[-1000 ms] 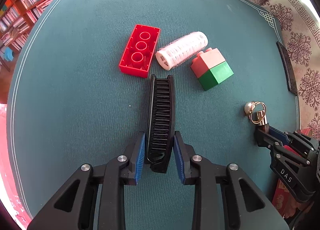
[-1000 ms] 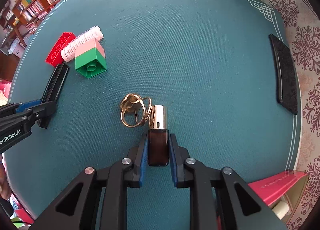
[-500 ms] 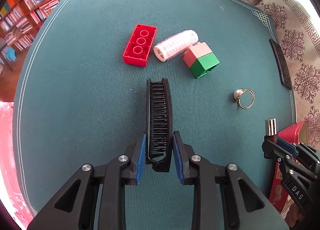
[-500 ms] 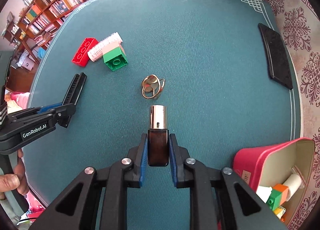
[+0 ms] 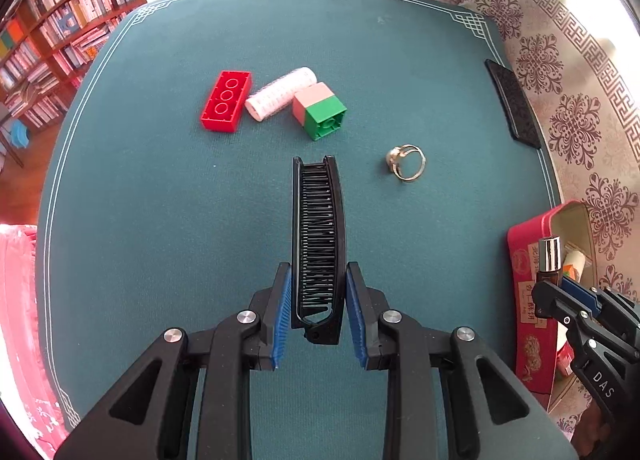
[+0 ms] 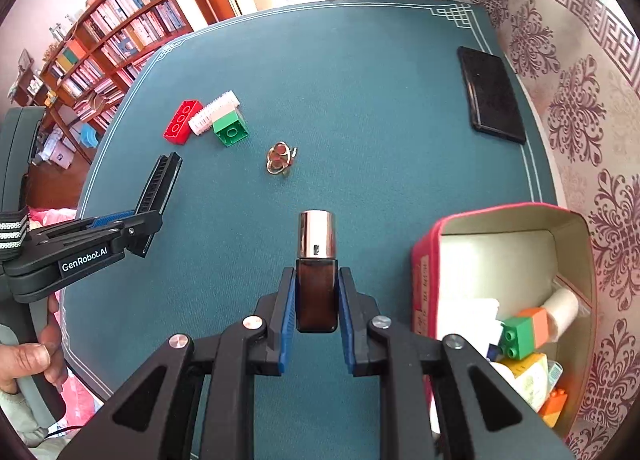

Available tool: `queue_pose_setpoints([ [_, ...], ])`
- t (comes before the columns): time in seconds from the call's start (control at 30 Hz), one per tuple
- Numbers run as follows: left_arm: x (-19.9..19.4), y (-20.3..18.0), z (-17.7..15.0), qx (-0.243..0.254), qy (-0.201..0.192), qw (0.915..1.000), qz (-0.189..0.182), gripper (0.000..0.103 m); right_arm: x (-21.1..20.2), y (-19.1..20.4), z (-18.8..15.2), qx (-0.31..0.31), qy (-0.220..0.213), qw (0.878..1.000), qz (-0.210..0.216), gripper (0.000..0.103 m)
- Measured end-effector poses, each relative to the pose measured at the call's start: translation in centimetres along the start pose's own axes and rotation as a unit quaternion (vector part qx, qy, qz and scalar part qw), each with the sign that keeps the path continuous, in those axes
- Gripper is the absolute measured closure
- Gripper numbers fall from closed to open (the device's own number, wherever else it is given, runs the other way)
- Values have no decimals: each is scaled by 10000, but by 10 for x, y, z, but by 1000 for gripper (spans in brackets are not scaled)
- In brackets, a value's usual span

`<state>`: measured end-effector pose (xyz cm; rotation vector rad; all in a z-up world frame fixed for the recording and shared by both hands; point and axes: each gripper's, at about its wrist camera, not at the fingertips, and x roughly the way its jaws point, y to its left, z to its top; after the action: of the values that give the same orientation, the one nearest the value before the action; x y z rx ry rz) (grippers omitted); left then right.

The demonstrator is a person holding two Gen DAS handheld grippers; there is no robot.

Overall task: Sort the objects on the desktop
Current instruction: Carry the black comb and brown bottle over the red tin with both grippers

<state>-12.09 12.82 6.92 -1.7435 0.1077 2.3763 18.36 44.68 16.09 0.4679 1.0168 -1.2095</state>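
Desktop objects are lying scattered on a teal table mat (image 5: 160,220), with two already lifted clear of it. Left to right in the left wrist view: a red block (image 5: 226,101) is lying flat, studs up. A white roller (image 5: 280,99) is resting just beside it, its far end touching a pink-and-green block (image 5: 320,110). Nearer, a black folding comb (image 5: 318,244) is sitting between the fingers of the left gripper (image 5: 319,306), which are clamping on its hinged end; the comb is pointing away from the camera, raised off the mat. A gold ring (image 5: 406,163) is lying alone to the right of the comb's tip. A flat black case (image 5: 514,104) is resting at the mat's right edge.

At far right, a red box (image 6: 424,260) is standing open, its pale inside holding blocks and small packets. The right gripper (image 6: 317,300) is hanging just left of that box, over the mat, its fingers clamping tight on a small brown bottle (image 6: 316,292) with a shiny metal cap. In the right wrist view a hand (image 6: 28,360) is gripping the left tool's handle. A bookshelf (image 6: 116,36) is standing beyond the table.
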Motion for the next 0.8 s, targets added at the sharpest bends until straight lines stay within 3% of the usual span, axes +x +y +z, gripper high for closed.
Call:
queue_pose_setpoints([
  [0.37,-41,-80,-28,801,-129,9963,-299,75,-55,-57,-53,604,-96,9978,-269,81],
  [0.8,-68,-173,-54,1769,-367,9812,-674,75,-110,-110,-100,1176,-335,9901,-694,81],
])
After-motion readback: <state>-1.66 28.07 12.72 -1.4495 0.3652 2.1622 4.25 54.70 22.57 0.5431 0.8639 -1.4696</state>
